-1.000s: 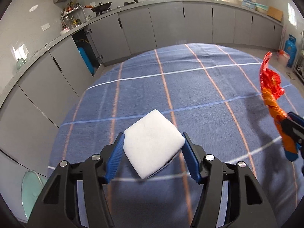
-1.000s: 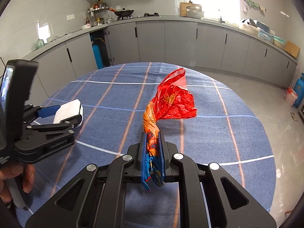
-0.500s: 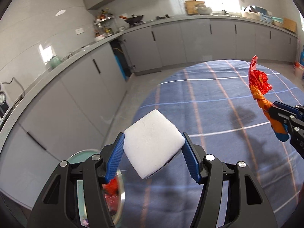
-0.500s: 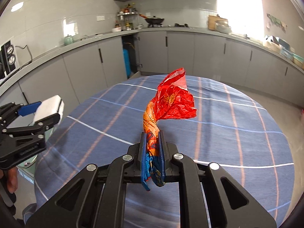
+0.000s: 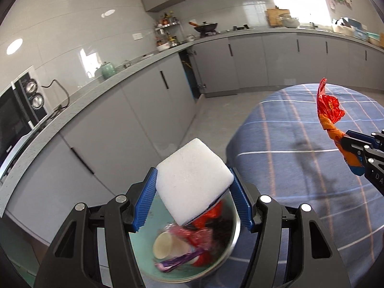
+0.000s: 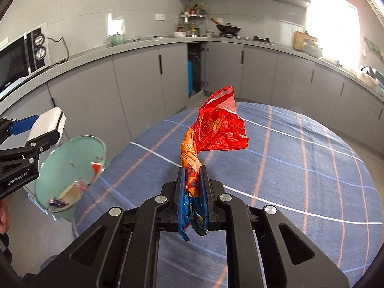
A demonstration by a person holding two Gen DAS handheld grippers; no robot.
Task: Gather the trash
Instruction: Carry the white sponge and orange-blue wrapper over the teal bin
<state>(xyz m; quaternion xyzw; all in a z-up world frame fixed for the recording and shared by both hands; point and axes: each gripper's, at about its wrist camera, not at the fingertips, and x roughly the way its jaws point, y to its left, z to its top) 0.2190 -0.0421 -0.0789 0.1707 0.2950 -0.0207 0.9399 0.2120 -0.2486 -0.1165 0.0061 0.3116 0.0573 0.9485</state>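
Both grippers have swung leftward off the middle of the desk since the earlier frames, so that the bin, formerly at the frame's margin, now lies under the left one. The left gripper (image 5: 193, 193) is clamped on a white foam block (image 5: 193, 184), its blue pads pressing the block's two sides, held in the air above the open bin (image 5: 231, 237) beside the desk's left edge. The bin holds a paper cup (image 5: 164, 244), a purple wrapper (image 5: 178, 261) and red scraps. The right gripper (image 6: 193, 187), jaws nearly together, pinches the twisted end of a red-and-orange plastic bag (image 6: 216, 129), which stands up over the blue checked desk (image 6: 300, 168).
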